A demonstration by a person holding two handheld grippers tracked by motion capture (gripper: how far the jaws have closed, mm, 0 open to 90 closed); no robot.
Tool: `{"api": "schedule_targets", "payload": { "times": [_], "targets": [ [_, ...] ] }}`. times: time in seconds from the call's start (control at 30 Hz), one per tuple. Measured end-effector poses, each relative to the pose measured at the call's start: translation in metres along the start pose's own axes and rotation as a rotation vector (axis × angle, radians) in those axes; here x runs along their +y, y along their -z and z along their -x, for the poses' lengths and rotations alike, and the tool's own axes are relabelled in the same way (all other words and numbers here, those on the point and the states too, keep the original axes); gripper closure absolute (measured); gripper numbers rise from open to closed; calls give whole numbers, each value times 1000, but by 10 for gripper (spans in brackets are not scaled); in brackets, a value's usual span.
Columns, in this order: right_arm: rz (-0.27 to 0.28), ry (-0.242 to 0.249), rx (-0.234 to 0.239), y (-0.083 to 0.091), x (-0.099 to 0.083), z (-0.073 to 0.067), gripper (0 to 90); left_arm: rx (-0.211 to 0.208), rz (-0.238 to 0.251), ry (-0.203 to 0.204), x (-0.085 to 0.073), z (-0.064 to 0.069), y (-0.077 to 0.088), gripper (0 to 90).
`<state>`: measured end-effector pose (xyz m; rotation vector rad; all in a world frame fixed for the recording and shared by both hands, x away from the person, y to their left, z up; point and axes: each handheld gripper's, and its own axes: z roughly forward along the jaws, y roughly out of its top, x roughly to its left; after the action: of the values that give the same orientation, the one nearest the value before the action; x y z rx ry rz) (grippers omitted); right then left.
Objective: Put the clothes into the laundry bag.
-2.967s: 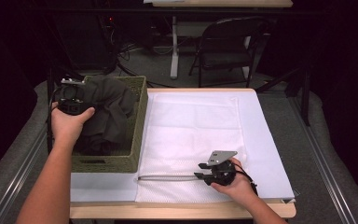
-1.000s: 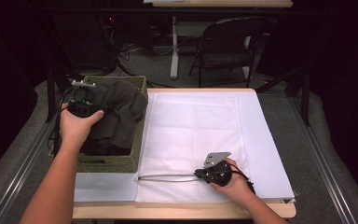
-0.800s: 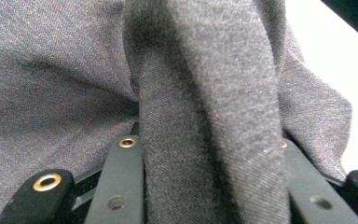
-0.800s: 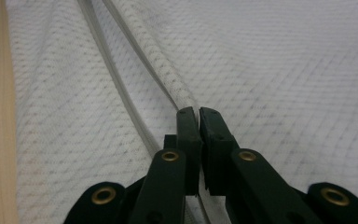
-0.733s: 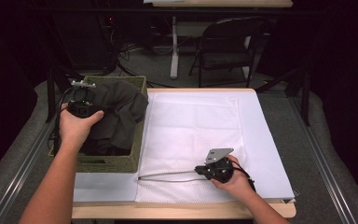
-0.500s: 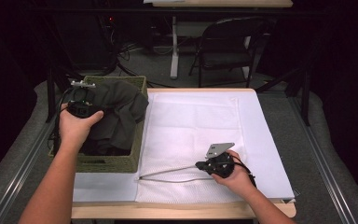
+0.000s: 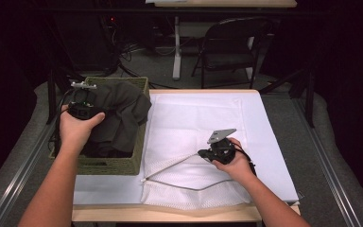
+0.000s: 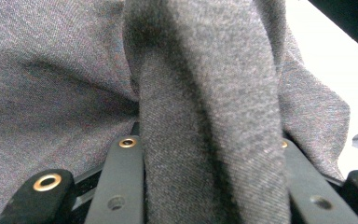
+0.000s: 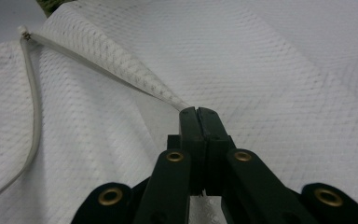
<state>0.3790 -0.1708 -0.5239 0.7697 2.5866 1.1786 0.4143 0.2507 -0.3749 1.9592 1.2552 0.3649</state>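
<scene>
Right gripper (image 9: 198, 112): the 2 jaws are pressed together on the upper edge of the white mesh bag (image 9: 270, 70), pinching it at the zipper line. From the jaw tips, the raised edge runs away as a taut ridge to the zipper end (image 9: 24, 32); the lower edge curves loosely beneath it, so the bag mouth gapes. In the high view this gripper (image 7: 207, 153) sits over the bag (image 7: 194, 127), which lies flat on the table (image 7: 274, 142)

Left gripper (image 7: 86, 109): its 2 jaws are clamped on a thick fold of dark grey cloth (image 8: 205, 116) standing between them. The cloth (image 7: 118, 113) spills over the green basket (image 7: 108, 165), just beside the bag
</scene>
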Motion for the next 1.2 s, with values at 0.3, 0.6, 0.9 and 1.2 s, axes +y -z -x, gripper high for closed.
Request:
{"api": "schedule_targets", "payload": {
  "times": [0.3,0.6,0.9,1.2],
  "targets": [
    [45,-18,-33,5,21,18,900,-16,3,-14,0,4,3,659],
    [77,-40,-61,12,36,30,900,-34,6,-29,0,10,4,659],
    [83,-70,-70,10,39,37,900,-49,8,-61,3,20,8,660],
    [89,-88,-70,10,38,39,900,-83,9,-91,6,36,10,659]
  ]
}}
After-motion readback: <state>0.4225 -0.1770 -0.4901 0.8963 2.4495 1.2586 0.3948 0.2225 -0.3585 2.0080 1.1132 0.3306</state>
